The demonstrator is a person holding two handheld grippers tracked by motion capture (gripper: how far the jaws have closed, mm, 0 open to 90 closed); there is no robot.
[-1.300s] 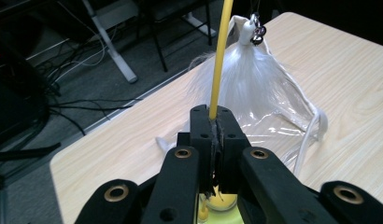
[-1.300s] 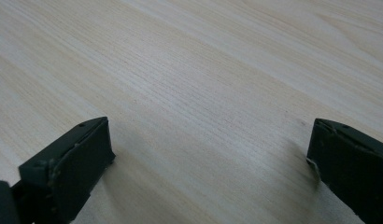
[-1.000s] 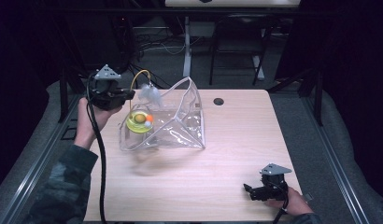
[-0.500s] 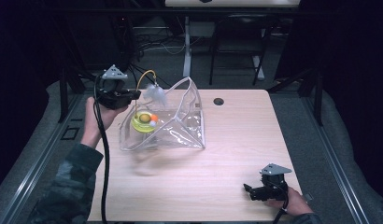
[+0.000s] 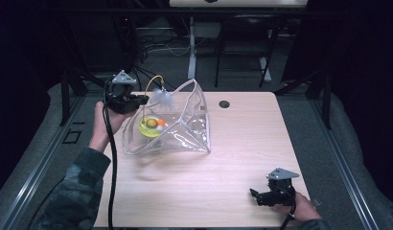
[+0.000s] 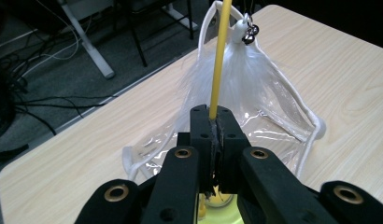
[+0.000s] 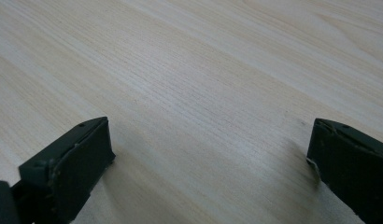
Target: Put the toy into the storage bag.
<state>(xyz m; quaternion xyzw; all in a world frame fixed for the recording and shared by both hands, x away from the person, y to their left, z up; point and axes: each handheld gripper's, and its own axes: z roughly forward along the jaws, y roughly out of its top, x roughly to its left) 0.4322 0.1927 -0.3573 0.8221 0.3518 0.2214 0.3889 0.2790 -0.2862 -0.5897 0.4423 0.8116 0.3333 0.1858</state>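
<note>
One clear pouch (image 5: 185, 129) on table (image 5: 242, 158), grommet (image 5: 224, 104) behind, well apart

The clear pouch (image 5: 185, 129) occupies the far-left part of the table (image 5: 242, 143), its open mouth standing upright and blocking level passage there. The yellow wand (image 6: 220, 56), arching above the pouch mouth with its white feather tuft (image 5: 162, 98), obstructs access from above on that side. The left gripper (image 5: 137, 101) closes off the pouch's left edge. The table's centre, right half and near edge are unobstructed wood. A small dark grommet (image 5: 224, 104) lies flush near the far edge. The right gripper (image 5: 254, 194) sits at the near-right corner, bare tabletop ahead of its parted jaws.
</note>
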